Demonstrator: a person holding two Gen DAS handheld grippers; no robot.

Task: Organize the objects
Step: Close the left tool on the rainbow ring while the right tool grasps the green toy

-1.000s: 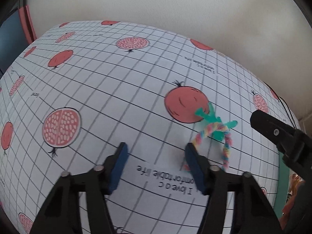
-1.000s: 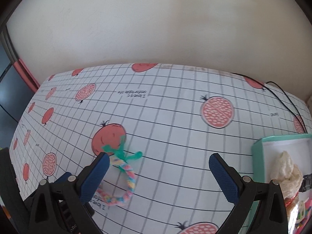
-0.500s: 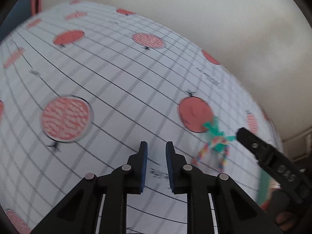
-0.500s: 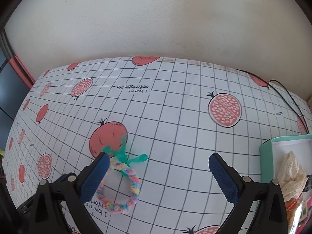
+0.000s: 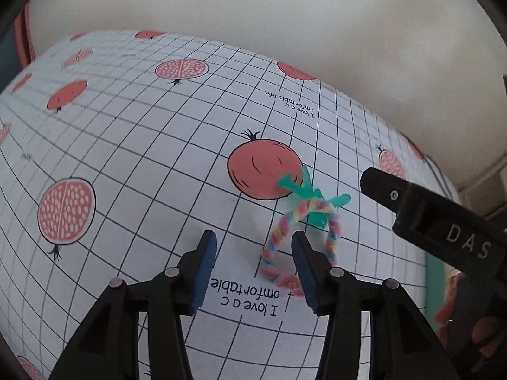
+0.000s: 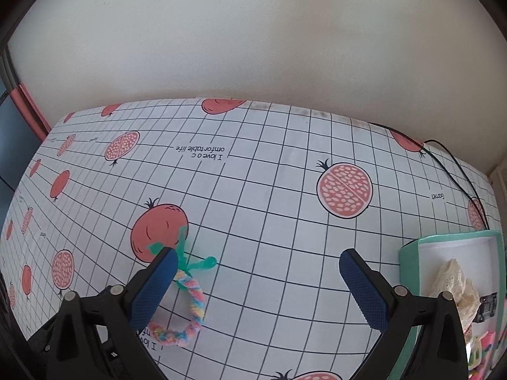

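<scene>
A pastel braided loop (image 5: 275, 244) with a teal bow lies flat on the pomegranate-print tablecloth (image 5: 142, 145). My left gripper (image 5: 255, 272) is open just above the cloth. Its right finger sits over the middle of the loop, so the loop's left strand lies between the fingers. In the right wrist view the same loop (image 6: 198, 300) lies beside the left finger of my right gripper (image 6: 259, 285), which hangs wide open and holds nothing. The right gripper's black finger (image 5: 427, 215) reaches in from the right of the left wrist view.
A teal box (image 6: 408, 250) with white lining stands at the table's right edge, holding a cream lace cloth (image 6: 453, 281) and small items. A black cable (image 6: 453, 164) runs along the far right. A plain wall backs the table.
The left gripper, shut half a second ago, has opened again and moved right onto the loop. The right gripper stays open and has dropped slightly closer to the cloth.
</scene>
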